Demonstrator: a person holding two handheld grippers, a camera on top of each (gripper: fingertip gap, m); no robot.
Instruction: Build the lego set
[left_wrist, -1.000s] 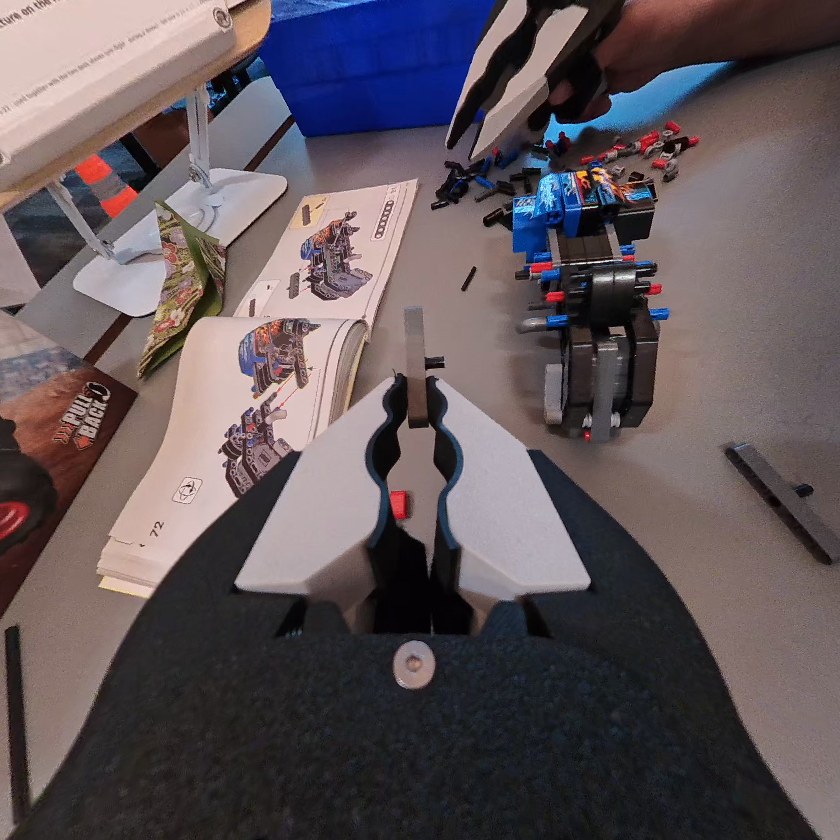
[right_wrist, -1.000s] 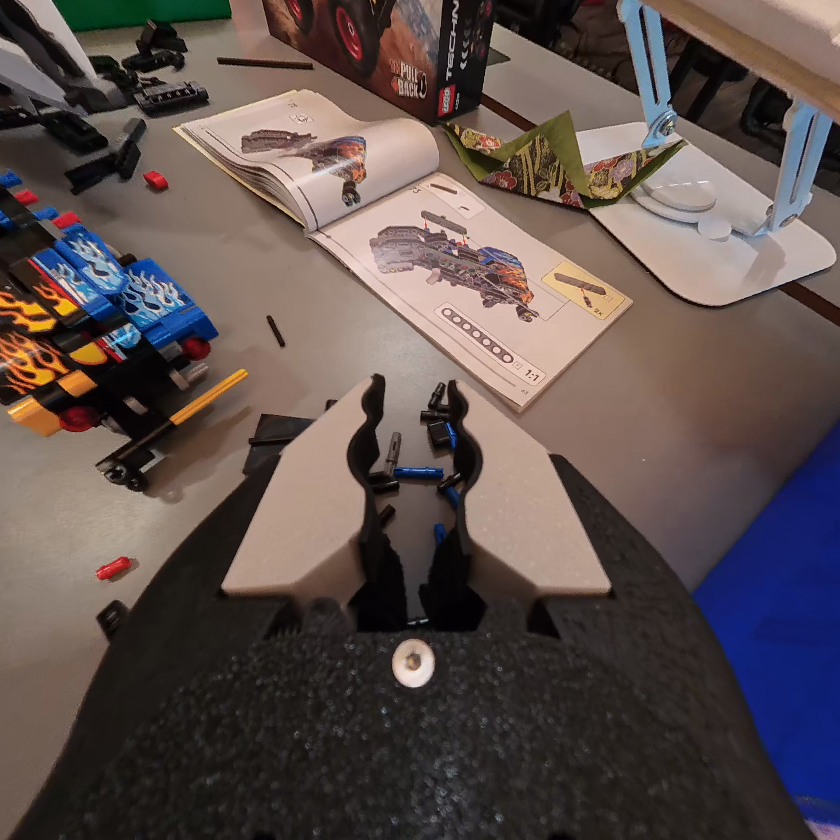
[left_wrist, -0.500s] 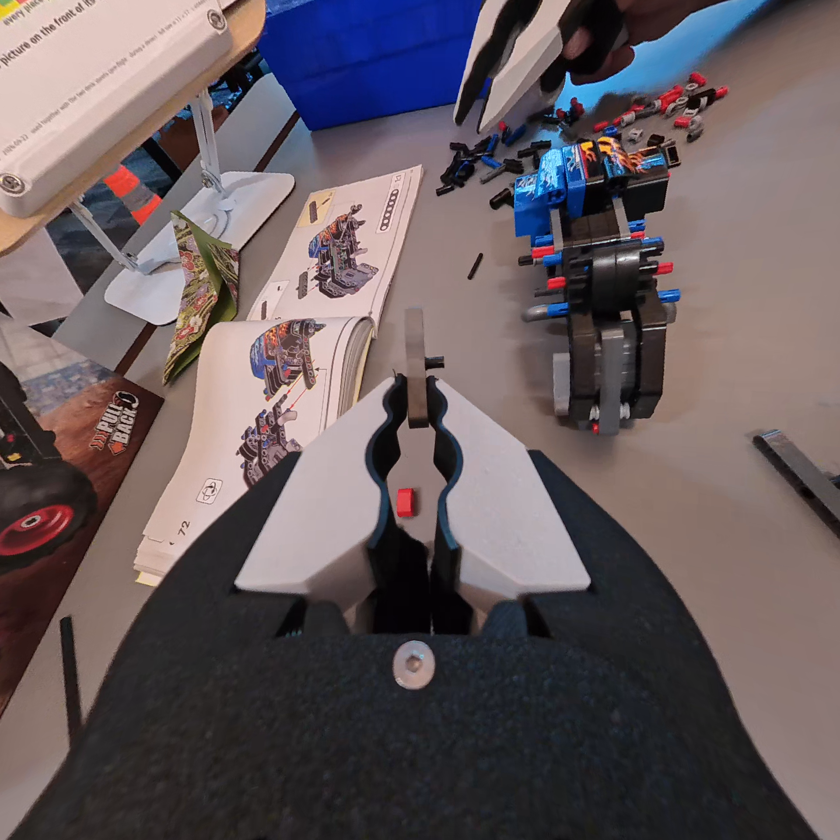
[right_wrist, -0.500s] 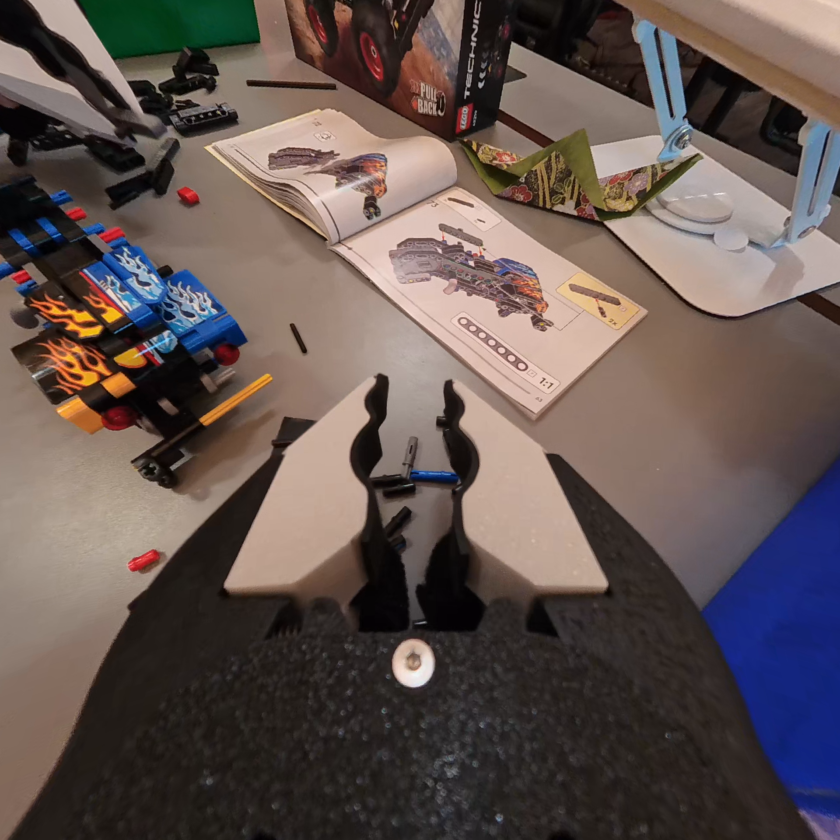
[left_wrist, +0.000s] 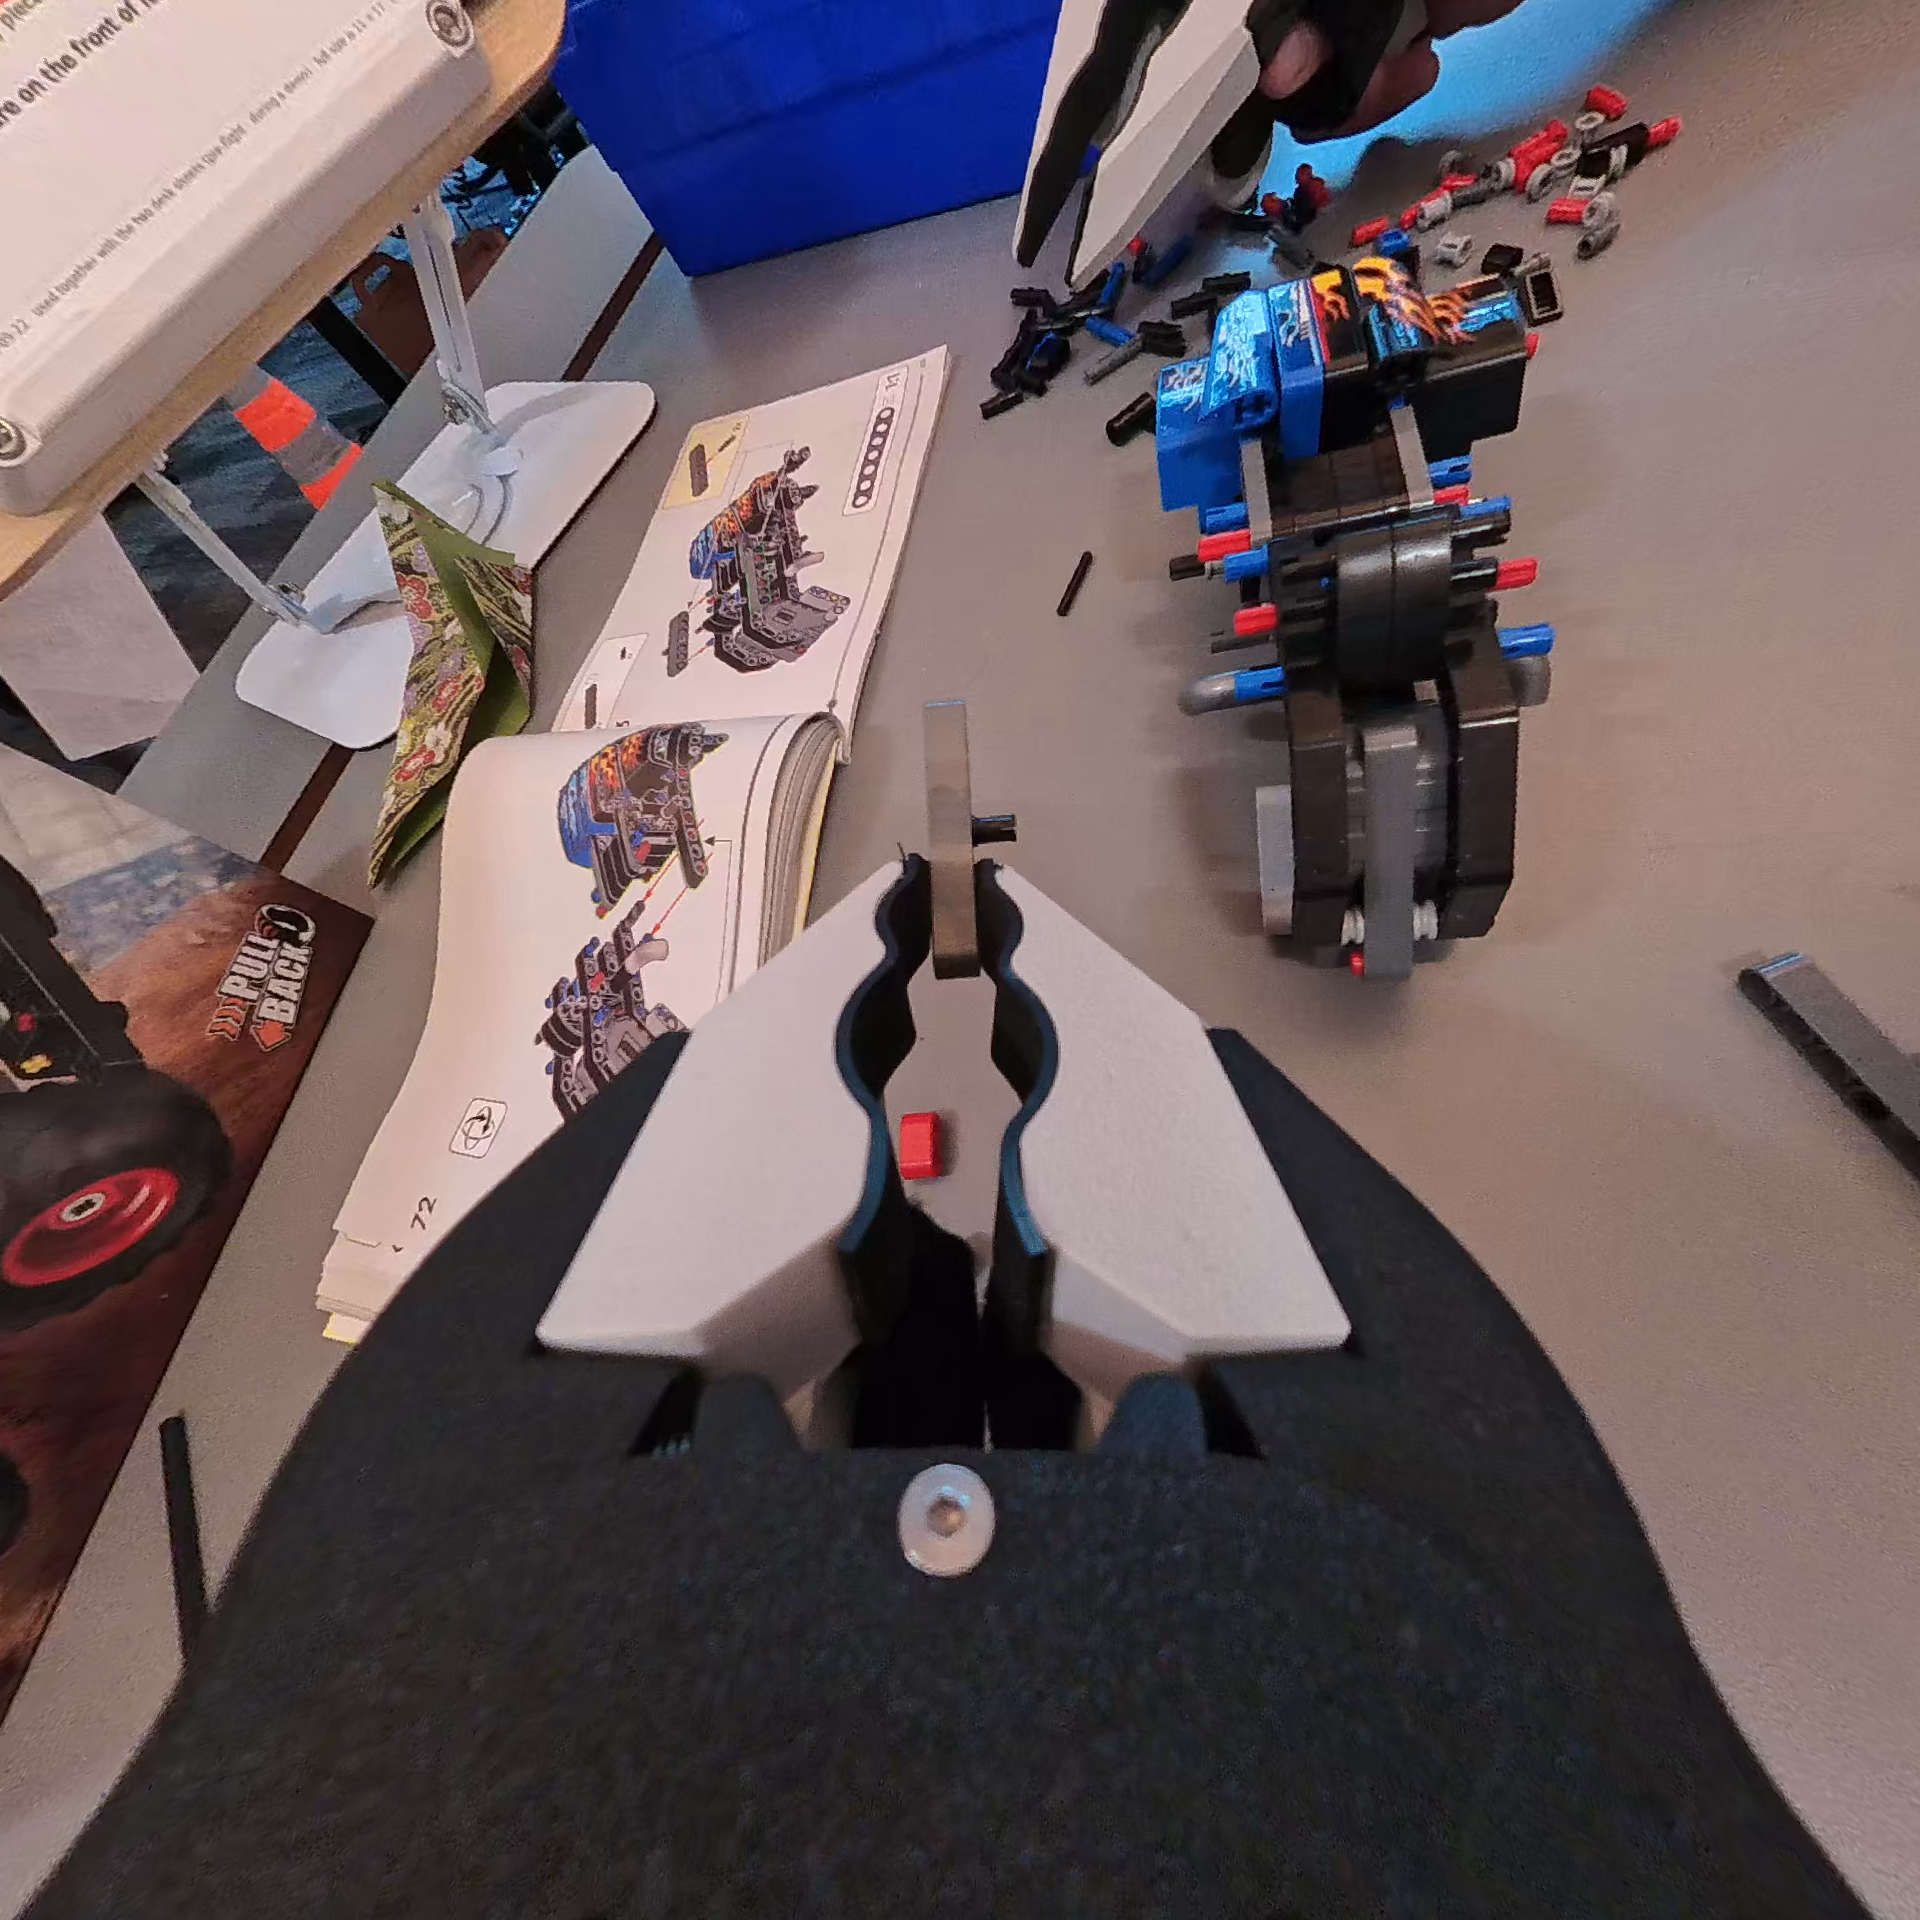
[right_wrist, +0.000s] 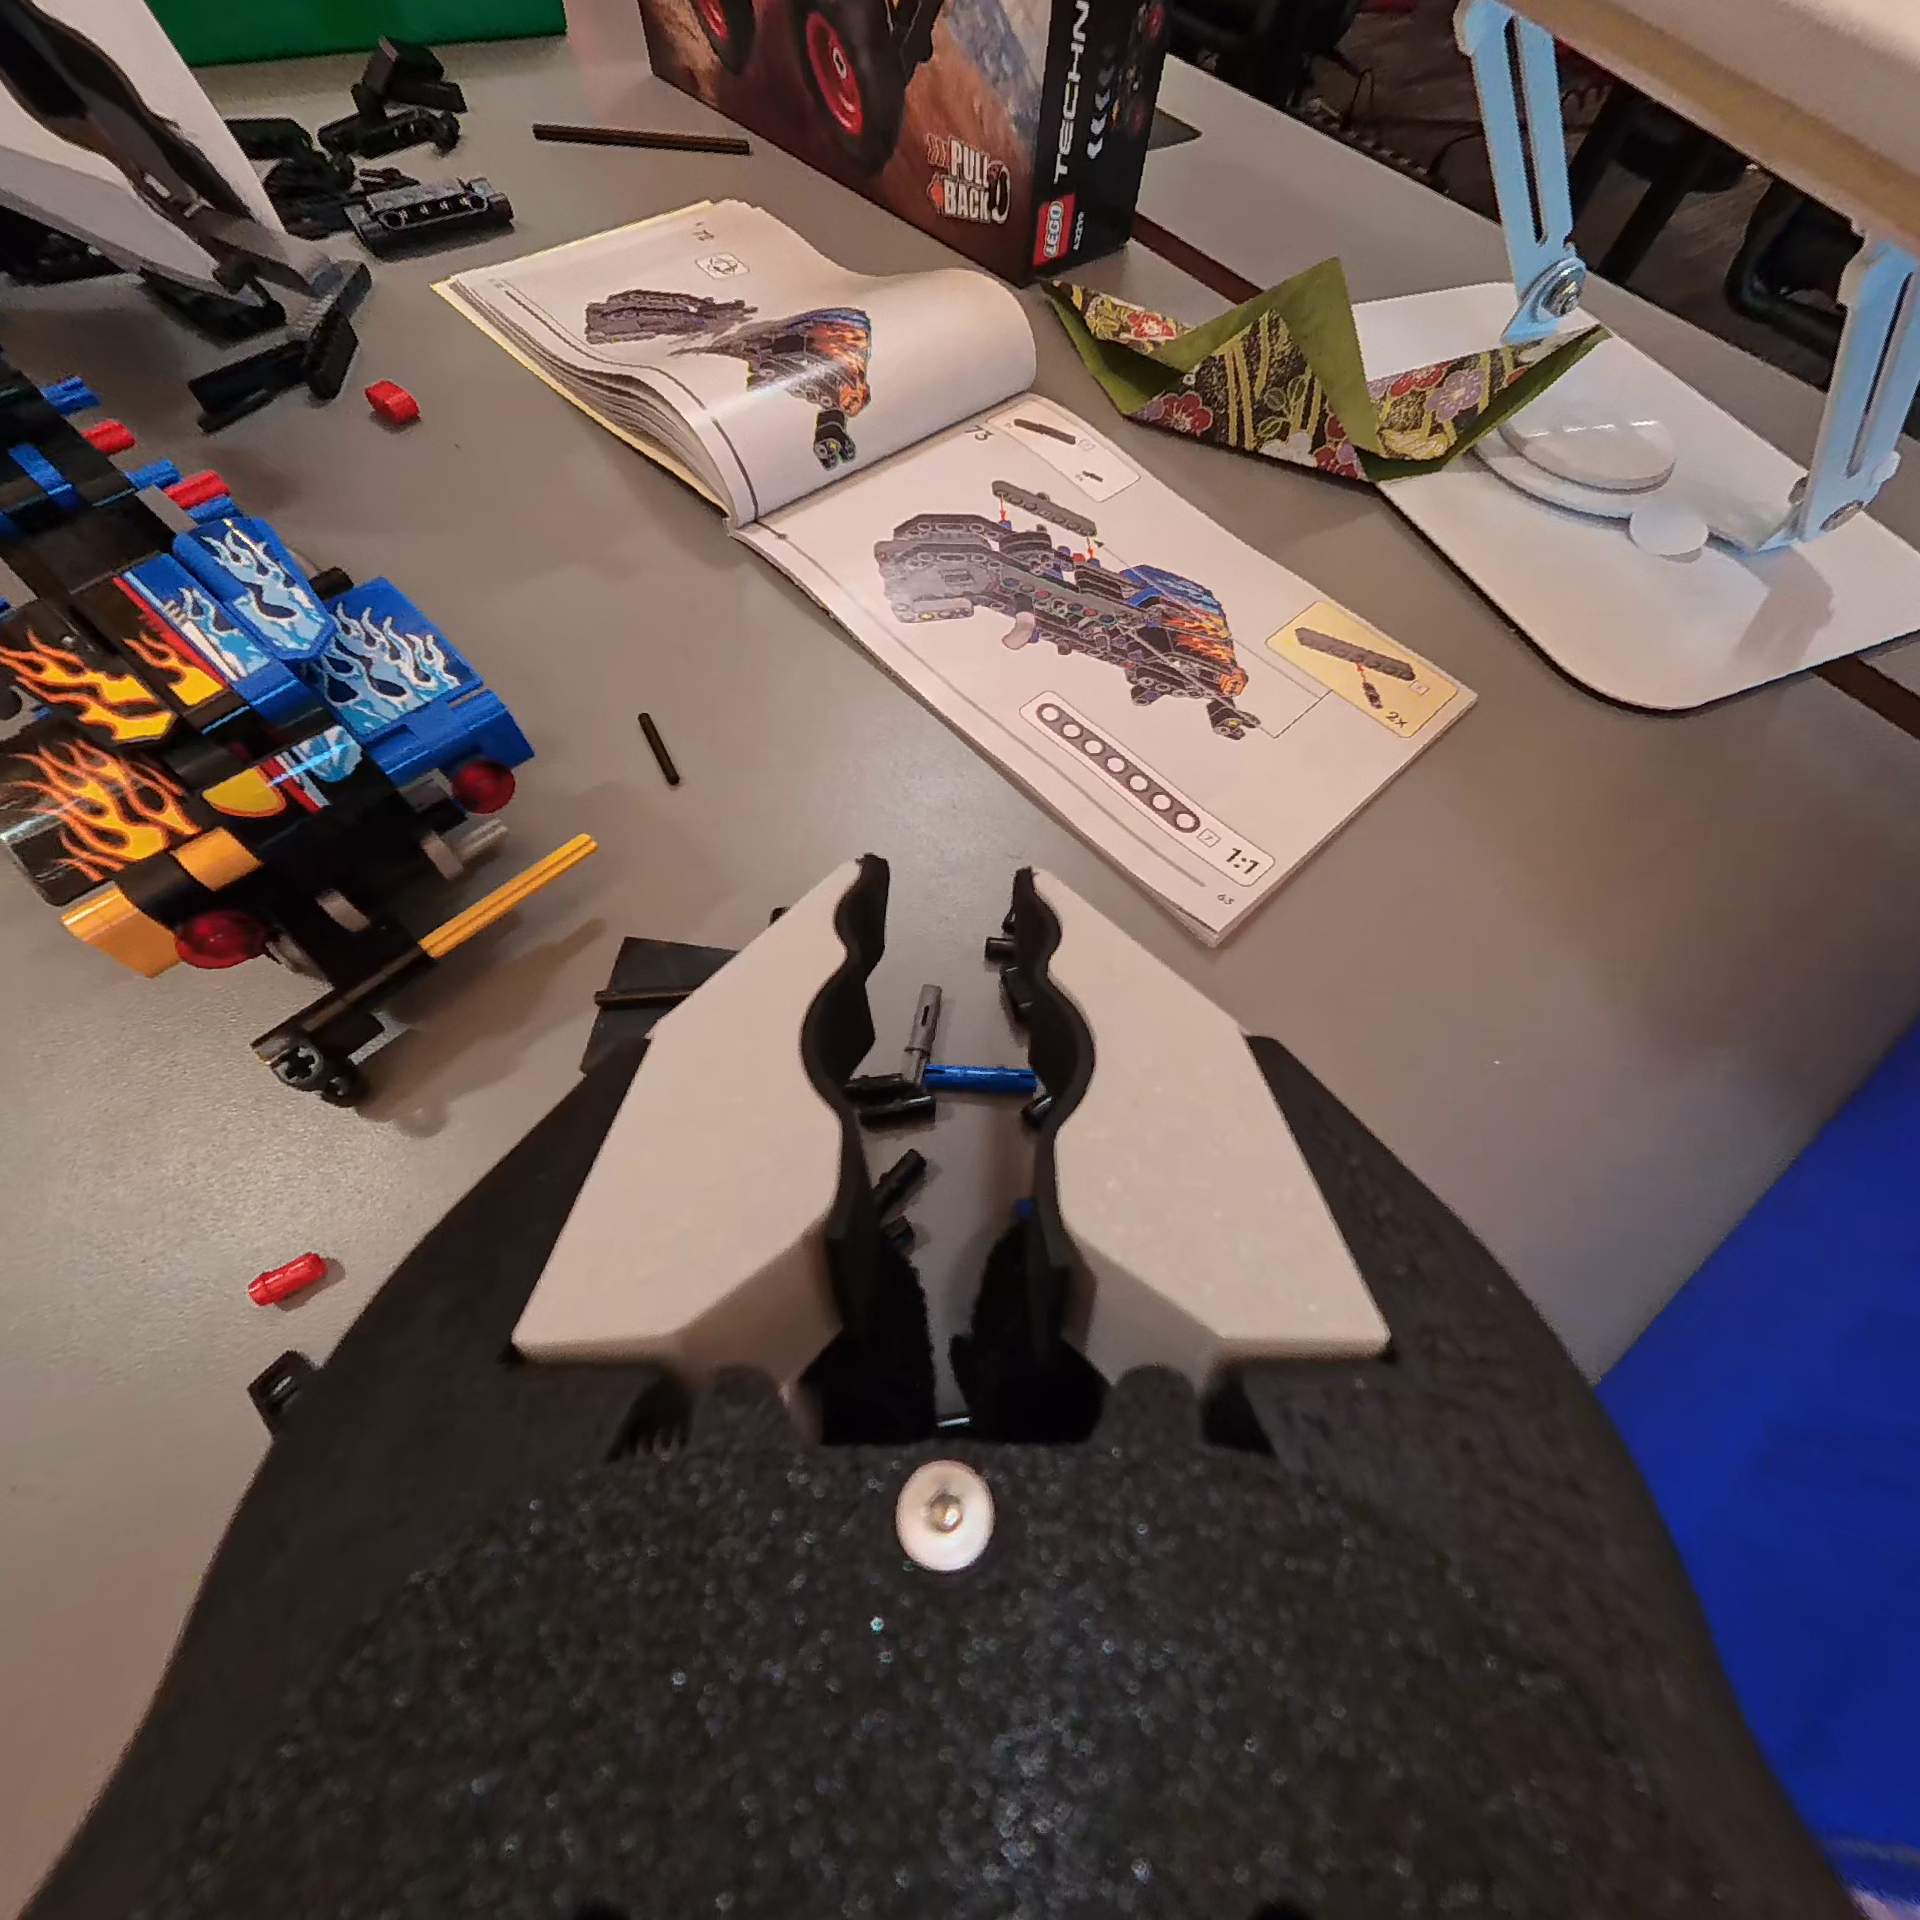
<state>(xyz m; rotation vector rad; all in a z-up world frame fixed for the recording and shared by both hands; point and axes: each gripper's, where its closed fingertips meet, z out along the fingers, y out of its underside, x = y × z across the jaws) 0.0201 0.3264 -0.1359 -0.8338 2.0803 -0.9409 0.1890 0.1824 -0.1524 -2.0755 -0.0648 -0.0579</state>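
My left gripper is shut on a grey lego beam that stands upright between its fingertips, with a black pin sticking out to the right. It hovers above the table near the open instruction booklet. The part-built lego truck, black and blue with flame stickers, lies ahead to the right; it also shows in the right wrist view. My right gripper is open and empty over a scatter of small black and blue pins. The right gripper also shows in the left wrist view, held by a hand.
A blue bin stands at the back. The lego box, a folded green patterned paper and a white stand base lie past the booklet. A dark beam lies right. Loose red and grey parts sit behind the truck. The grippers' ends are close to 25 centimetres from one another.
My left gripper has pulled back and risen a little with the beam still in it. My right gripper has drawn back and up from the pin scatter, still open.
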